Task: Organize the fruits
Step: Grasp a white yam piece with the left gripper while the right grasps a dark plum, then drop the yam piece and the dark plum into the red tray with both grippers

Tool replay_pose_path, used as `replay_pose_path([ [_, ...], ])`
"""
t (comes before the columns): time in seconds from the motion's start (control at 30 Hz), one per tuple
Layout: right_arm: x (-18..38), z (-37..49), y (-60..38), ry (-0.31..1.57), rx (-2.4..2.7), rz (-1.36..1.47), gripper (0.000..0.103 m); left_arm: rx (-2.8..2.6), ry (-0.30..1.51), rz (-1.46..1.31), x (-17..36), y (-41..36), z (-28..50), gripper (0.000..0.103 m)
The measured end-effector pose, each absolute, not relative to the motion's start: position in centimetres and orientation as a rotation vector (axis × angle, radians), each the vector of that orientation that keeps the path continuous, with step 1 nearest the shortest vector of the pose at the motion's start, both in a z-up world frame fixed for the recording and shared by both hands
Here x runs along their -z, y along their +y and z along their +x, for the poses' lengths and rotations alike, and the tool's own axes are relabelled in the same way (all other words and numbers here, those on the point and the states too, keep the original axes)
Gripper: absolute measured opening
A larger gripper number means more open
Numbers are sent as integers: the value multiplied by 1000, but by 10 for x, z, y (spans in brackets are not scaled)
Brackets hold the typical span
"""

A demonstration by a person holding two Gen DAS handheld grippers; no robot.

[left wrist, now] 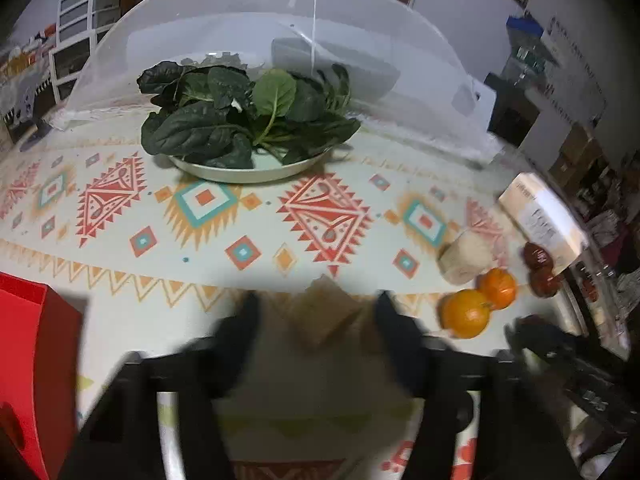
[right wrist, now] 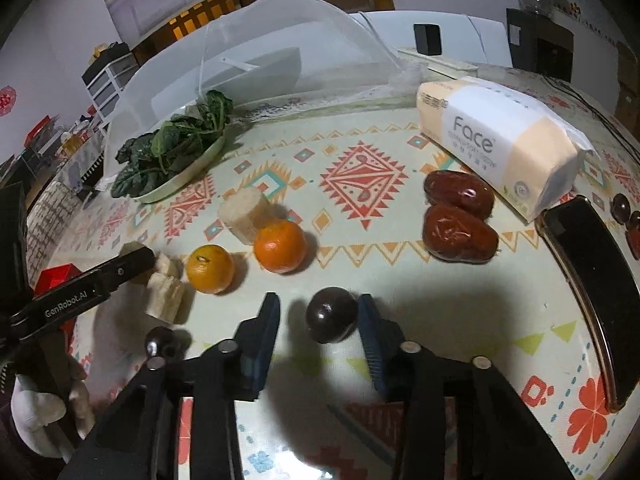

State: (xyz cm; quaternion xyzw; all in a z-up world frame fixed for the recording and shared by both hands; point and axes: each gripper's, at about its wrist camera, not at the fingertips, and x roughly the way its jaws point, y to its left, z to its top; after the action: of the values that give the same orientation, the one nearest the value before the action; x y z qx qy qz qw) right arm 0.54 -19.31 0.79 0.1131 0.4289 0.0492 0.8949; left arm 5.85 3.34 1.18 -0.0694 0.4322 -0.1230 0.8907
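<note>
In the left wrist view my left gripper (left wrist: pixel 318 316) is low over the patterned tablecloth with a pale tan chunk (left wrist: pixel 324 312) between its blurred fingers. Small gaps show on both sides, so it reads as open. The right wrist view shows one of its fingers (right wrist: pixel 120 268) over the pale cut pieces (right wrist: pixel 164 296). My right gripper (right wrist: pixel 318 312) is open around a dark round fruit (right wrist: pixel 332 314); the right pad is close against the fruit and the left pad stands clear. Two oranges (right wrist: pixel 210 268) (right wrist: pixel 280 246) and two brown dates (right wrist: pixel 458 192) (right wrist: pixel 460 236) lie beyond.
A plate of dark greens (left wrist: pixel 240 176) sits under a lifted mesh food cover (left wrist: pixel 280 40). A pale cylinder piece (right wrist: pixel 244 212), a tissue pack (right wrist: pixel 496 140) and a dark phone (right wrist: pixel 592 280) lie on the table. A red box (left wrist: pixel 32 360) is at the left. A small dark fruit (right wrist: pixel 160 338) lies near my right gripper.
</note>
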Motion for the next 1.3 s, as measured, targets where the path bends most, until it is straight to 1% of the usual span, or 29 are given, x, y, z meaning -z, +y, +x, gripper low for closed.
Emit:
replay_pose_path([
  [0.03, -7, 6, -194, 891, -97, 234, 30, 247, 897, -140, -14, 33, 57, 35],
  [0.1, -7, 5, -198, 889, -97, 254, 26, 237, 891, -131, -17, 33, 54, 35],
  [0.27, -12, -2, -197, 882, -113, 270, 25, 250, 871, -153, -31, 37, 33, 35],
  [0.4, -30, -18, -192, 846, -140, 275, 25, 262, 821, -189, -53, 52, 5, 35],
  [0.57, -58, -39, -168, 796, -219, 253, 25, 222, 754, -260, -78, 100, -40, 35],
  [0.73, -80, -56, -110, 769, -365, 210, 25, 68, 701, -313, -87, 172, -83, 35],
  [0.93, -83, -61, -23, 819, -615, 230, 26, -81, 701, -375, -76, 248, -105, 35],
  [1.1, -74, -53, 38, 898, -782, 299, 26, -117, 713, -404, -69, 281, -103, 35],
  [1.3, -62, -39, 88, 950, -810, 260, 26, -126, 765, -408, -56, 304, -79, 35],
])
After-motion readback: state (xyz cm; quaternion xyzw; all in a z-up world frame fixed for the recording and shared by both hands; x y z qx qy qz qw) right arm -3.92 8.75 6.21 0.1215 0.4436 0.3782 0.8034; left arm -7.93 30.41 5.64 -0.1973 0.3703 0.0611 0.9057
